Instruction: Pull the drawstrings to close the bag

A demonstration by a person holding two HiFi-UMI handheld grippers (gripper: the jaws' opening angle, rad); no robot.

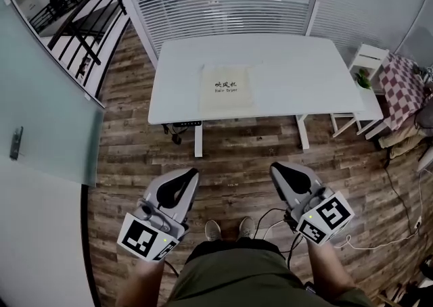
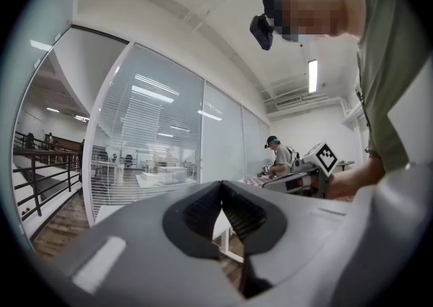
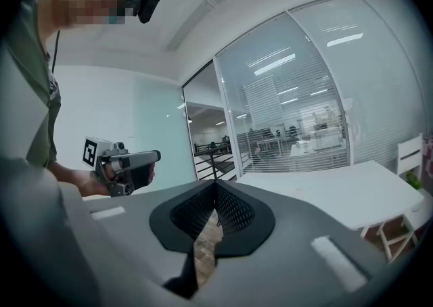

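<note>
- Low at the left of the head view, the left tool (image 1: 189, 176) sits by the person's waist, about level. Its jaws are pressed together with nothing between them. It will need to open before it can take a cord.
- Up in the middle of the frame, the bag (image 1: 228, 87) lies flat on the white tabletop (image 1: 304, 76). It is well apart from both tools, with bare wooden floor (image 1: 237, 150) in between. From where I stand the drawstrings are too small to make out.
- Low at the right, the right tool (image 1: 279, 170) is likewise closed tight and empty, tipped slightly downward.
- To my eye the work hasn't begun, so the step in hand is the approach. I'd step up to the tabletop and find both cord ends first. Each tool should pinch cord rather than cloth. Then I'd draw the two apart evenly, so the mouth gathers and the light bag doesn't slide.
- For writing, the left marker cube (image 1: 143, 238) shows only a black-and-white square pattern, no letters.
- The bag's front carries three Chinese characters that look like 吹风机. Under them is a smaller line that seems to read "Hair Dryer".
- The right marker cube (image 1: 327, 218) also has a pattern only.
</note>
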